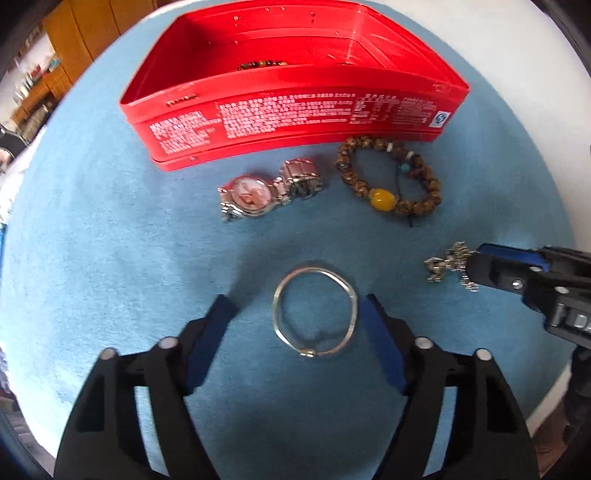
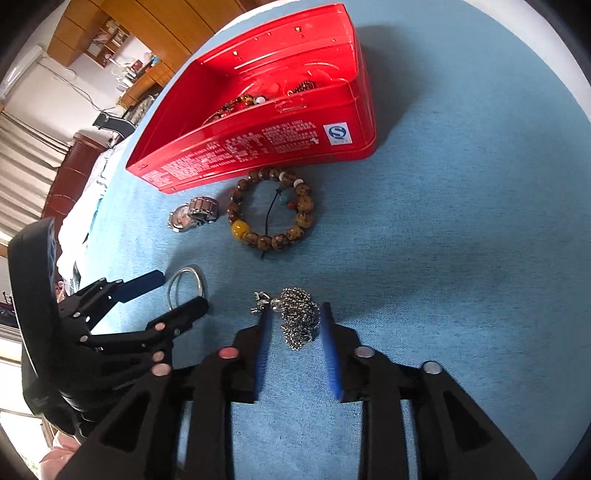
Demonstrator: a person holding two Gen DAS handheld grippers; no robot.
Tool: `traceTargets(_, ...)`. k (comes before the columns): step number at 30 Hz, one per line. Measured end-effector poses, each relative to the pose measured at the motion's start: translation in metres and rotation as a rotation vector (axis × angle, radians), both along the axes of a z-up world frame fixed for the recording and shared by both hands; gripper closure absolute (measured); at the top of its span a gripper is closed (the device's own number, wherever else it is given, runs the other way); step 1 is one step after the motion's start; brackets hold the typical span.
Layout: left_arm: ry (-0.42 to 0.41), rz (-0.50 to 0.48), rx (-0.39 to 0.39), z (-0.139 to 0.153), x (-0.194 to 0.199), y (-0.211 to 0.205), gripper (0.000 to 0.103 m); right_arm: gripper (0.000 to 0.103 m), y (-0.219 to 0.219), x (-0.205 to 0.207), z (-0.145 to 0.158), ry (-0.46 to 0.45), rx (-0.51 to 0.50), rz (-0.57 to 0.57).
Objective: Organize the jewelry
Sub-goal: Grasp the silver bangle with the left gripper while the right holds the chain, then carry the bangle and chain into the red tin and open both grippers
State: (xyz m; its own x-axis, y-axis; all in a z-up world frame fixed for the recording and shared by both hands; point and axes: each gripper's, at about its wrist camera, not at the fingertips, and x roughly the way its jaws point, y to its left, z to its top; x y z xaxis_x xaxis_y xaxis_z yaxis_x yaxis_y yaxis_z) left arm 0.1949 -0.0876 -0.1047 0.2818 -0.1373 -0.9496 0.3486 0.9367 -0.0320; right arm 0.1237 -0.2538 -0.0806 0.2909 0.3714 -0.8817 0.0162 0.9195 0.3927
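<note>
A red tin box (image 1: 295,122) stands open at the back of the blue cloth (image 1: 110,240), with beaded jewelry inside (image 2: 240,105). A silver bangle (image 1: 315,312) lies between the fingers of my open left gripper (image 1: 297,306), untouched; it also shows in the right wrist view (image 2: 186,286). A silver ball-chain necklace (image 2: 299,317) lies between the blue pads of my open right gripper (image 2: 295,312). In the left wrist view the necklace (image 1: 448,264) sits at the right gripper's tip (image 1: 476,266). A silver watch (image 1: 266,192) and a brown bead bracelet (image 1: 388,177) lie before the box.
The blue cloth covers a round white table (image 1: 535,55). Wooden cabinets (image 2: 147,29) and a curtain (image 2: 22,177) stand behind. The left gripper (image 2: 173,293) is close to the right gripper's left side.
</note>
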Motion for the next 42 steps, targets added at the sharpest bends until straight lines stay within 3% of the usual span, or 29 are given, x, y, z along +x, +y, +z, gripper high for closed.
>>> traceTargets(6,-0.003,0.026,-0.013,0.005,0.002,0.006,0.058,0.064,0.004,0.001,-0.003,0.002,-0.019,0.006)
traceTargets(15,-0.006,0.037,-0.027,0.009,-0.007,0.004,0.059,0.06,0.027,0.005,-0.006,-0.004,-0.07,0.061)
traceTargets(20,-0.005,0.053,-0.043,0.017,-0.013,0.026,0.059,0.057,0.041,0.004,-0.005,-0.025,-0.126,0.082)
traceTargets(24,-0.003,0.064,-0.05,0.022,-0.013,0.044,0.059,0.069,0.047,0.001,-0.004,-0.052,-0.196,0.094)
traceTargets(33,-0.011,0.072,-0.068,0.031,-0.018,0.068,0.059,0.075,0.038,-0.006,-0.001,-0.054,-0.167,0.076)
traceTargets(36,-0.019,0.077,-0.082,0.039,-0.021,0.079,0.059,0.093,0.034,-0.008,0.002,-0.03,-0.09,0.067)
traceTargets(42,-0.042,0.077,-0.103,0.056,-0.031,0.085,0.058,0.093,0.027,-0.012,0.014,-0.06,-0.085,0.063)
